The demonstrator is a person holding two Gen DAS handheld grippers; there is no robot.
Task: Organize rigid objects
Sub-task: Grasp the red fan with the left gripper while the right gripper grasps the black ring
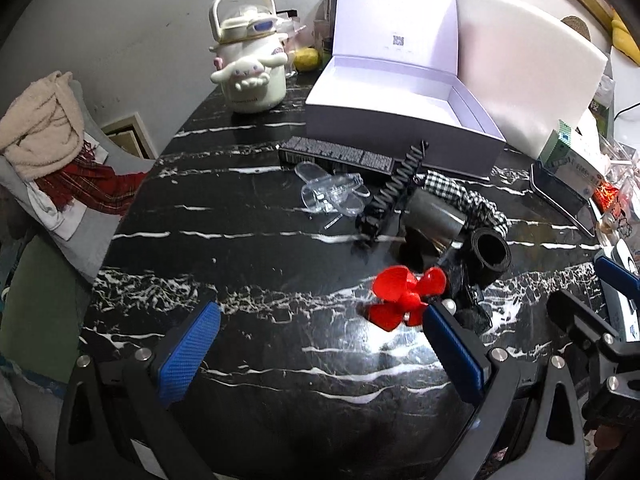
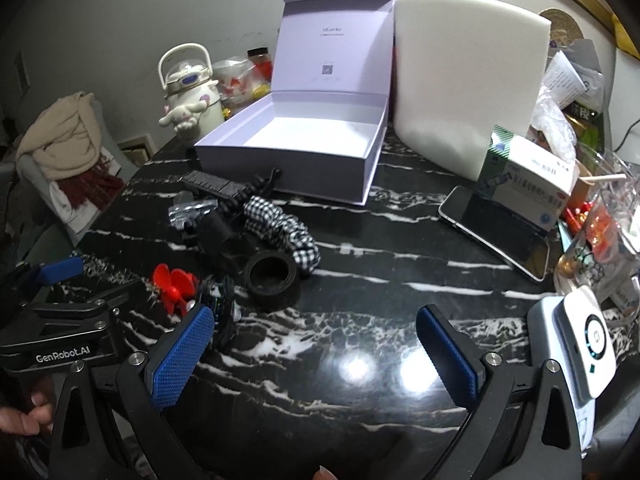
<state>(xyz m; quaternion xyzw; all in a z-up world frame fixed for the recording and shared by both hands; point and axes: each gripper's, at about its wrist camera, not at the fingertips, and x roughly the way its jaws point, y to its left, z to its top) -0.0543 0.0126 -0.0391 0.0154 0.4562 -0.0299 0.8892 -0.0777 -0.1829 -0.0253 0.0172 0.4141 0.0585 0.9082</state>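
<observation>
An open white box (image 1: 400, 108) (image 2: 304, 144) stands at the back of the black marble table (image 1: 260, 280) (image 2: 380, 280), its lid upright. In front of it lies a clutter: a red propeller (image 1: 404, 296) (image 2: 174, 284), a black ring (image 1: 490, 254) (image 2: 274, 278), a black coiled piece (image 1: 394, 188), clear plastic parts (image 1: 332, 194), a long black bar (image 1: 332, 154) and a checked cloth (image 1: 468, 198) (image 2: 280, 226). My left gripper (image 1: 320, 356) is open, its right finger just beside the propeller. My right gripper (image 2: 312, 360) is open over bare table.
A white character kettle (image 1: 252, 68) (image 2: 190, 96) sits back left. A white foam block (image 2: 464, 72), a phone (image 2: 496, 232), a medicine box (image 2: 528, 184) and a white device (image 2: 576, 356) crowd the right side. A chair with cloths (image 1: 52, 148) stands left.
</observation>
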